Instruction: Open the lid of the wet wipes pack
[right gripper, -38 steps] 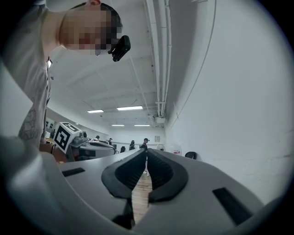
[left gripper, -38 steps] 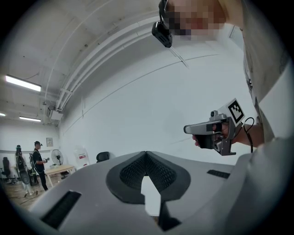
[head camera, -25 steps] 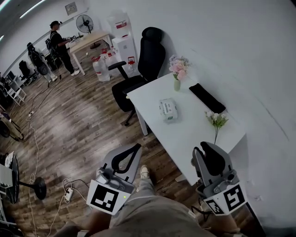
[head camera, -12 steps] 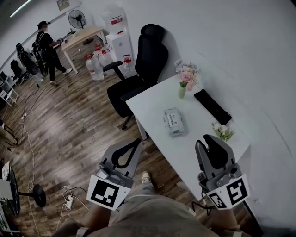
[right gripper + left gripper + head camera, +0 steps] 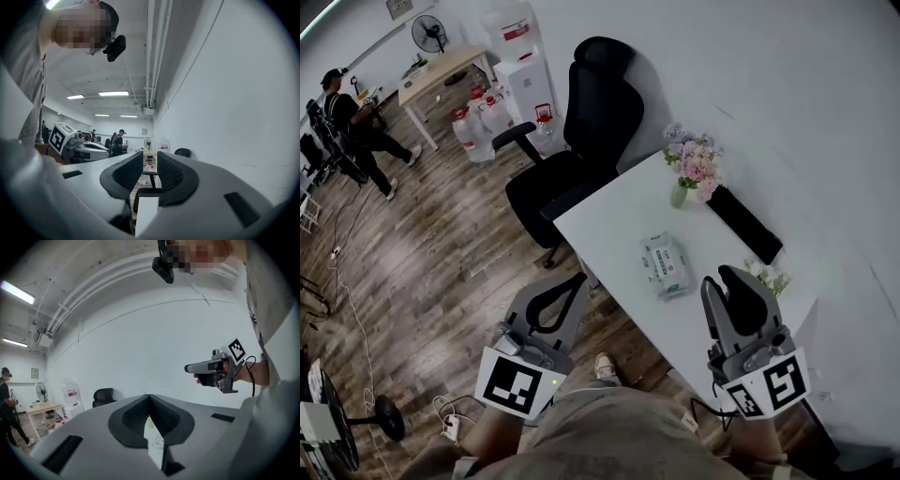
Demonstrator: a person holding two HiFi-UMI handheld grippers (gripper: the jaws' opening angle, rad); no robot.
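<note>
- The wet wipes pack (image 5: 667,265) is a soft, pale, rectangular pouch. It lies flat near the middle of the table (image 5: 614,220), with a printed label on its top face. The lid is too small to make out.
- The table is a smooth white slab set against a plain white wall.
- The left hand-held gripper (image 5: 572,286) has grey jaws with black ribbed pads. Its own view shows the tips pressed together with nothing clamped between them. It hangs over the floor beside the table's near corner, well apart from the pack.
- The right hand-held gripper (image 5: 733,281) is over the table's near edge, on the pack's right and not touching it. Its jaws are opening, with a narrow gap between the ribbed pads and nothing in it.
- A small vase of pink flowers (image 5: 692,169) stands beyond the pack at the far end of the table.
- A flat black oblong (image 5: 745,223) lies along the wall side, and a sprig of white flowers (image 5: 769,278) stands near the right hand-held gripper.
- Nothing lies between either hand-held gripper and the pack.
- A black office chair (image 5: 581,141) is at the table's far end on the wooden plank floor (image 5: 422,262). Water bottles (image 5: 473,122) and a person (image 5: 347,112) are farther off.
</note>
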